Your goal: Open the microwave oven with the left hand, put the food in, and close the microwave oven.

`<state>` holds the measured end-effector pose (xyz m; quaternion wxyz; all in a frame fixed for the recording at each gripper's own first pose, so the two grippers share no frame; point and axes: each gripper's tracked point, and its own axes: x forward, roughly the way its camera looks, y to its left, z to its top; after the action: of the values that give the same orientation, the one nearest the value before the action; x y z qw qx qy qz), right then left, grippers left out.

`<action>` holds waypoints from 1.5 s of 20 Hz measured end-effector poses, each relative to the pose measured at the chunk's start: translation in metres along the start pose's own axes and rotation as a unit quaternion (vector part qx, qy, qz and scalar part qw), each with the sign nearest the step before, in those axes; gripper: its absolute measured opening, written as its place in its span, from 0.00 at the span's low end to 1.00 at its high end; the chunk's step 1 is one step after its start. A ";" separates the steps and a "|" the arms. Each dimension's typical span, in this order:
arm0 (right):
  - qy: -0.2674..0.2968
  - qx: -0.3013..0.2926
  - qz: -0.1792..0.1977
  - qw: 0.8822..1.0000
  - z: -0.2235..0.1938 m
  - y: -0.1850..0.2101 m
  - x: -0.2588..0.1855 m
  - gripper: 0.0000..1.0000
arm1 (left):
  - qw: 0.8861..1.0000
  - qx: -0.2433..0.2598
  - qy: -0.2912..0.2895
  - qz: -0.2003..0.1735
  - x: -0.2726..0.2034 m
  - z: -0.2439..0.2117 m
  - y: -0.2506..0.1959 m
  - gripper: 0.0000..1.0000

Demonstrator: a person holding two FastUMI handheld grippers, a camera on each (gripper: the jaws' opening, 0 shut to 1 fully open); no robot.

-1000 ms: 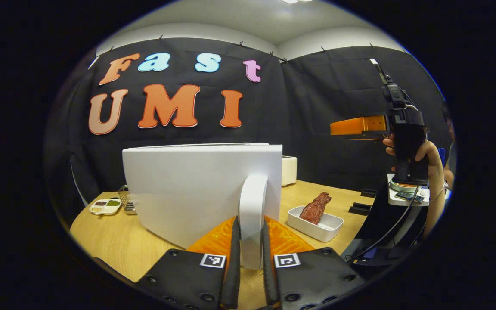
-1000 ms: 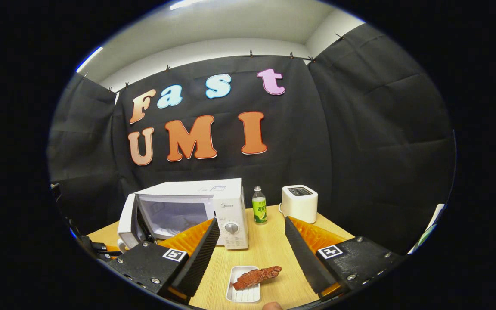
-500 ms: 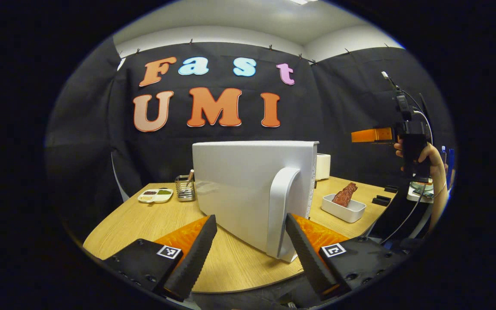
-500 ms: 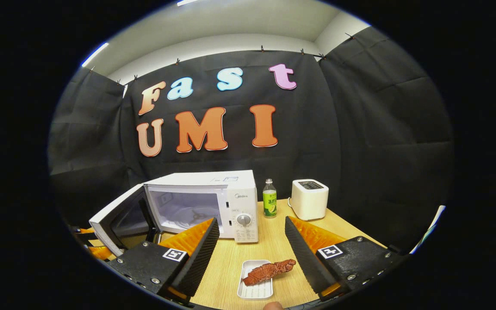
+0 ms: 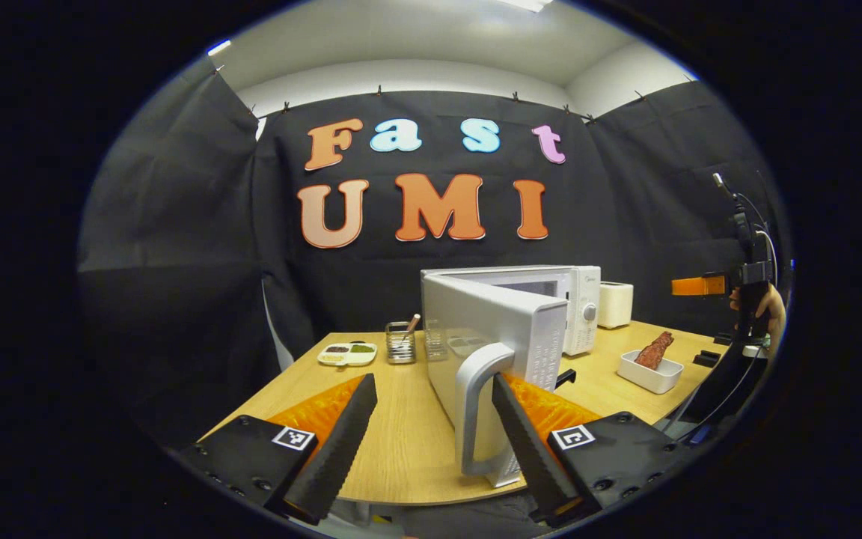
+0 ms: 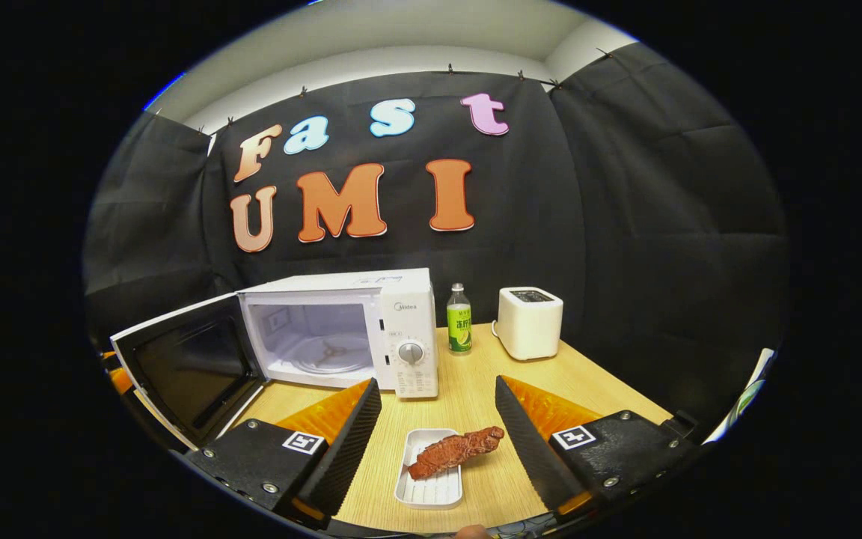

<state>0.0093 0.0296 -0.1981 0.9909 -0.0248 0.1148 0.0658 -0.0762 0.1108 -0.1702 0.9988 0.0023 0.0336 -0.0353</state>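
Right gripper view has the white microwave [image 6: 371,329] at eleven o'clock with its door [image 6: 188,367] swung wide, the reddish-brown food [image 6: 455,451] lying across a white tray [image 6: 431,488] between the right gripper's [image 6: 437,430] wide-spread fingers, and the left gripper [image 5: 431,427] likewise spread, holding nothing.

My white boxy microwave oven [image 6: 341,329] stands on the table at ten o'clock, its door [image 6: 184,367] swung wide. The reddish-brown strip of meat [image 6: 453,451] lies tilted across its white ribbed tray [image 6: 431,486] at six o'clock.
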 end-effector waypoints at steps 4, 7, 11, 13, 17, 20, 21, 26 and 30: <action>0.010 0.000 -0.001 1.000 -0.013 -0.001 0.004 0.95 | 0.999 -0.009 -0.021 0.025 -0.016 0.021 0.021 0.99; 0.008 -0.001 -0.001 1.000 -0.016 -0.001 0.006 0.95 | 0.997 0.008 -0.046 0.056 -0.026 0.043 0.044 0.99; 0.013 0.009 -0.009 1.000 -0.026 -0.007 0.012 0.95 | 0.995 -0.008 -0.065 0.081 -0.018 0.065 0.069 0.97; 0.021 0.020 -0.016 0.999 -0.035 -0.013 0.018 0.95 | 0.993 -0.019 -0.070 0.089 -0.008 0.074 0.080 0.97; 0.039 0.092 -0.037 0.994 -0.050 -0.038 0.034 0.95 | 0.993 -0.036 -0.068 0.085 0.017 0.079 0.084 0.97; 0.069 0.174 -0.057 0.981 -0.072 -0.056 0.049 0.95 | 0.993 -0.066 -0.062 0.077 0.032 0.073 0.085 0.99; 0.077 0.202 -0.050 0.975 -0.078 -0.056 0.051 0.95 | 0.993 -0.065 -0.057 0.079 0.034 0.069 0.088 0.97; 0.101 0.259 -0.031 0.960 -0.108 -0.048 0.067 0.91 | 0.993 -0.074 -0.057 0.074 0.043 0.066 0.090 0.97; 0.125 0.271 -0.032 0.954 -0.125 -0.042 0.080 0.67 | 0.993 -0.083 -0.044 0.068 0.048 0.058 0.091 0.99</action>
<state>0.0640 -0.0101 -0.3368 0.9395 0.2333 0.2506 -0.0034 -0.0181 0.1975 -0.1155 0.9962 -0.0795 -0.0074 0.0360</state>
